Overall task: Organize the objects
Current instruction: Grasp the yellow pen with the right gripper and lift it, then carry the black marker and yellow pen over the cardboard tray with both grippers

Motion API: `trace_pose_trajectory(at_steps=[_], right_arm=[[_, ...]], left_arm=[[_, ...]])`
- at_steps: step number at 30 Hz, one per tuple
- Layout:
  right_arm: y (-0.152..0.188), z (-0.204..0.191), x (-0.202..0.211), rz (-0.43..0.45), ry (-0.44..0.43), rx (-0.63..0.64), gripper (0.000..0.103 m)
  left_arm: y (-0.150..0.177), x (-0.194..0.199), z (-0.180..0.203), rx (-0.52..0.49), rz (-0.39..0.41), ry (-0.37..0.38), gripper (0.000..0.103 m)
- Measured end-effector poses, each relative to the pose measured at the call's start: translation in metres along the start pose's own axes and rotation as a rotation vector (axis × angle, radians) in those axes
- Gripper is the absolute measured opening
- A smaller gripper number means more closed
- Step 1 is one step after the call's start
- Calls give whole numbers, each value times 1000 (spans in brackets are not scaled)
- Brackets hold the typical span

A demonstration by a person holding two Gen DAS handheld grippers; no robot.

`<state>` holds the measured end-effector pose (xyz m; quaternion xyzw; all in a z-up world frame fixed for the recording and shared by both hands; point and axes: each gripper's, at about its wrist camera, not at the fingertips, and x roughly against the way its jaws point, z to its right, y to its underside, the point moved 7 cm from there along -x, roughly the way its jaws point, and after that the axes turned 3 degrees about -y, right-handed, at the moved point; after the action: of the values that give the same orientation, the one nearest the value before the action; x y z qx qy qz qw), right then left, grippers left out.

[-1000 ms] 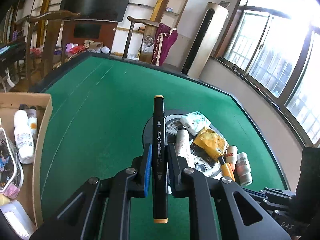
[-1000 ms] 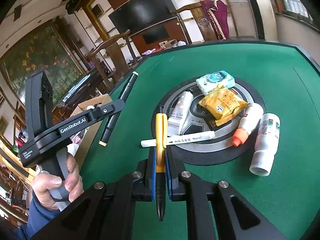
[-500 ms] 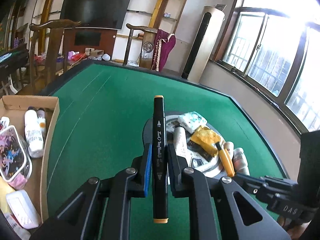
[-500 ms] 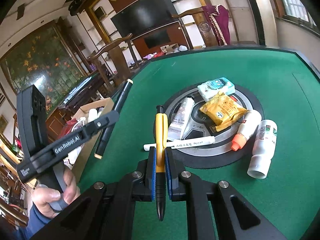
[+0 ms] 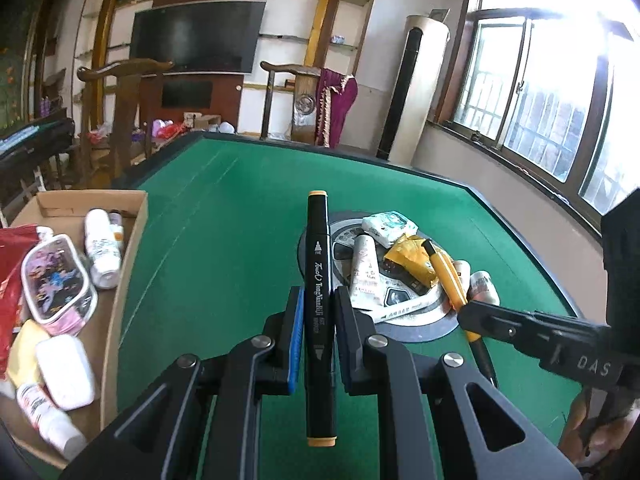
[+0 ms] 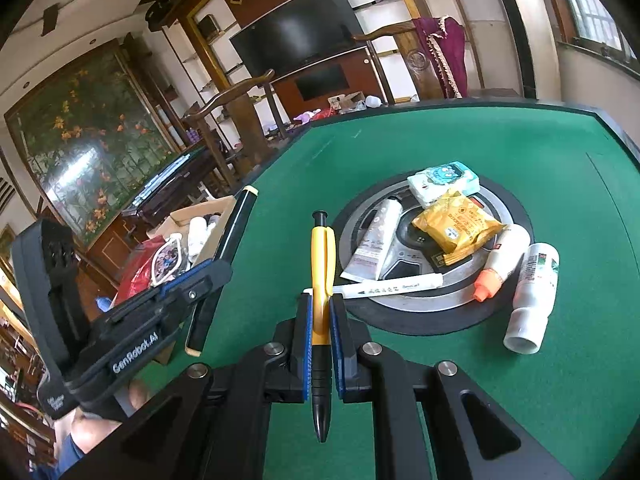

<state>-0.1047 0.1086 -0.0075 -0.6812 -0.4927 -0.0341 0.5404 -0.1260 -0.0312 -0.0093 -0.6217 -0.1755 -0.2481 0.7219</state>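
The left gripper (image 5: 318, 316) clamps a black marker (image 5: 318, 280) upright between its pads, above the green table (image 5: 224, 216) beside the cardboard box (image 5: 124, 280). The right gripper (image 6: 321, 320) pinches a yellow pen (image 6: 322, 264), apparently clear of the felt, near the round centre plate (image 6: 420, 312).
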Motion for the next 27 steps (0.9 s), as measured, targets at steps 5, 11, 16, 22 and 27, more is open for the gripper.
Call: trace_pose_trajectory(at_steps=[5,11,16,22,27], right_arm=[[4,-14,1,-1,-15,13,10],[12,-35,0,-6,-41,20,10],[15,-54,-8,-15,-57,25,10],[16,-83,-24,-39,-82,50,10],[10,-111,-37,-48,-99,82,10]], left_arm=[[3,14,2,-20,15,-6,14],[3,33,-3,-23,44,-24,14],[2,51,-15,-18,68,-37,14],[-1,74,-41,13,100,-57,14],[-2,90,-68,60,123,-73,14]])
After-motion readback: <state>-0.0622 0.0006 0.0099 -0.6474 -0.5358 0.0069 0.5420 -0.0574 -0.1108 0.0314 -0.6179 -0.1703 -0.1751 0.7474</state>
